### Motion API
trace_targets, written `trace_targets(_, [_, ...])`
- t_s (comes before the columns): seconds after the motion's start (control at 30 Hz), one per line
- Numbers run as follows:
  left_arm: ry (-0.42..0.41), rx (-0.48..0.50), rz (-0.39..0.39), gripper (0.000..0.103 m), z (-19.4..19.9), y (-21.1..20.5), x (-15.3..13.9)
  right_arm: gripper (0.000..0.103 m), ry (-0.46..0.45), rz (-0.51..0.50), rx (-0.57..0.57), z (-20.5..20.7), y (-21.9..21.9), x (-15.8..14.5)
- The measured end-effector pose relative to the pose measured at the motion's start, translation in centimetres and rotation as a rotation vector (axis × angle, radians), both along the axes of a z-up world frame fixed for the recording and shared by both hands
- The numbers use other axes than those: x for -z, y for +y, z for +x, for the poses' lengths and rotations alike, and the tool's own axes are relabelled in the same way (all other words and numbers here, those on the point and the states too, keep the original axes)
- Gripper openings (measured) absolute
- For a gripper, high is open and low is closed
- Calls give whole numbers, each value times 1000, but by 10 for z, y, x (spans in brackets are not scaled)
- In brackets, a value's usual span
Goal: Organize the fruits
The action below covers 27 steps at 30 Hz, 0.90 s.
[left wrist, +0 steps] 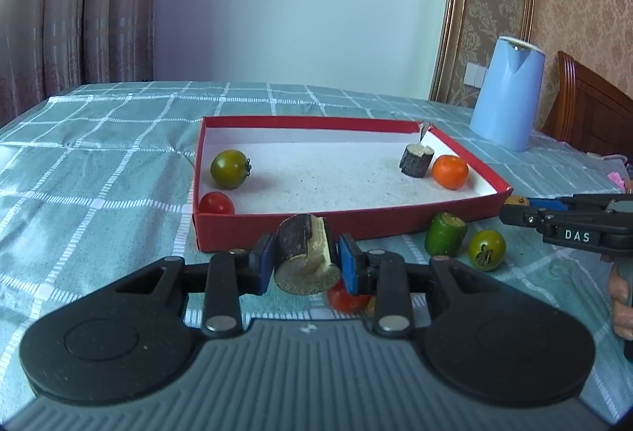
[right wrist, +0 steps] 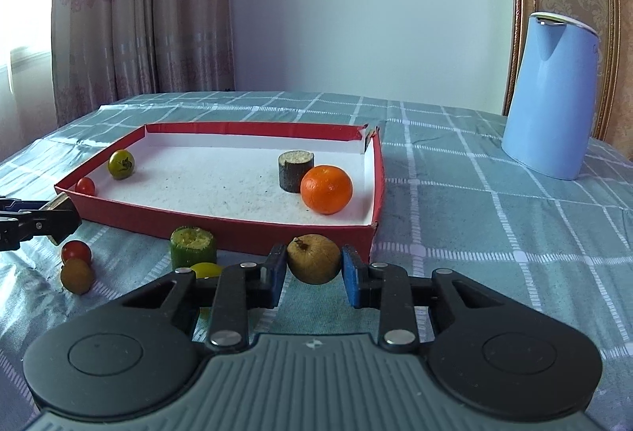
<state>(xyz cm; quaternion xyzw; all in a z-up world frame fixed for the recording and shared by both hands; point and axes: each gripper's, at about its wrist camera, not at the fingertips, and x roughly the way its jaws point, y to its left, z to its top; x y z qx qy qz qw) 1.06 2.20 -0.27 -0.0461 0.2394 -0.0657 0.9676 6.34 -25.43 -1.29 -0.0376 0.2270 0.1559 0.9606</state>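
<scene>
Before the red tray (right wrist: 221, 229), both grippers' fingers grip fruit, left (left wrist: 305, 260) a sugarcane chunk (left wrist: 306, 253), right (right wrist: 314, 270) a brown fruit (right wrist: 313, 259); each should lift clear of the rim before releasing.

— What's in the box (right wrist: 221, 229) from where I'm steering?

— Two tomatoes (right wrist: 121, 164) at its left end, a stump piece (right wrist: 295, 171) and an orange (right wrist: 326, 189) touching at its right end.

— And outside it?

— On the cloth (right wrist: 494, 233) before the near wall: a cucumber chunk (right wrist: 193, 247), a tomato (left wrist: 486, 249) just right of it, another tomato (right wrist: 76, 251) and a small round fruit (right wrist: 77, 275) further left. The kettle (right wrist: 552, 94) stands behind, well right of the box.
</scene>
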Motion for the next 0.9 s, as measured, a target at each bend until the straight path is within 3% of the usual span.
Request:
trace_targets(0.3, [24, -30, -81, 31, 19, 7, -14, 30, -14, 17, -19, 5, 8, -13])
trace_targets(0.5, [-17, -54, 32, 31, 43, -14, -30, 30, -44, -32, -34, 25, 36, -26])
trace_targets(0.6, [-14, -58, 62, 20, 58, -21, -29, 30, -37, -38, -32, 38, 47, -30])
trace_targets(0.9, [41, -56, 52, 17, 87, -15, -20, 30, 1, -46, -31, 61, 59, -23])
